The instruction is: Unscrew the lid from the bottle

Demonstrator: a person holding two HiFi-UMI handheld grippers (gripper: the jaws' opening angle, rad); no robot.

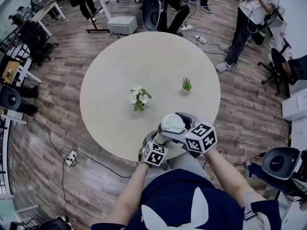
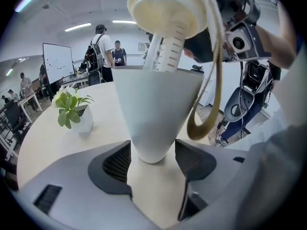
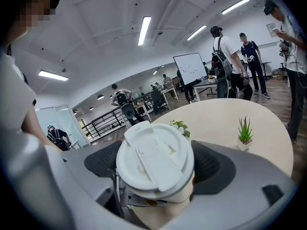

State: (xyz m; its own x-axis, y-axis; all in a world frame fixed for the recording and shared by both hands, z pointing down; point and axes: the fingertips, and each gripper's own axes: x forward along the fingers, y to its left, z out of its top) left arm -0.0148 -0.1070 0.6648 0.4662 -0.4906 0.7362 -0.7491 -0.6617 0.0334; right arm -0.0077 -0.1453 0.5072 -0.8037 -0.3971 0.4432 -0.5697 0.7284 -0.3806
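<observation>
A white tapered bottle (image 2: pixel 156 109) stands near the front edge of the round table (image 1: pixel 120 71). My left gripper (image 2: pixel 152 157) is round its narrow base, with both pads against its sides. Above the rim floats the white lid (image 2: pixel 165 8), lifted off. Its threaded plug (image 2: pixel 170 51) is bare, and an olive strap (image 2: pixel 211 104) hangs from it. My right gripper (image 3: pixel 156 166) is shut on that lid (image 3: pixel 154 159), one pad on each side. In the head view the lid (image 1: pixel 171 123) hides the bottle, with the left gripper (image 1: pixel 156 140) just below it.
A white-flowered pot plant (image 1: pixel 139 98) and a small green succulent (image 1: pixel 186 84) stand mid-table, beyond the bottle. Several people stand past the table's far side. Office chairs, desks and floor cables surround it.
</observation>
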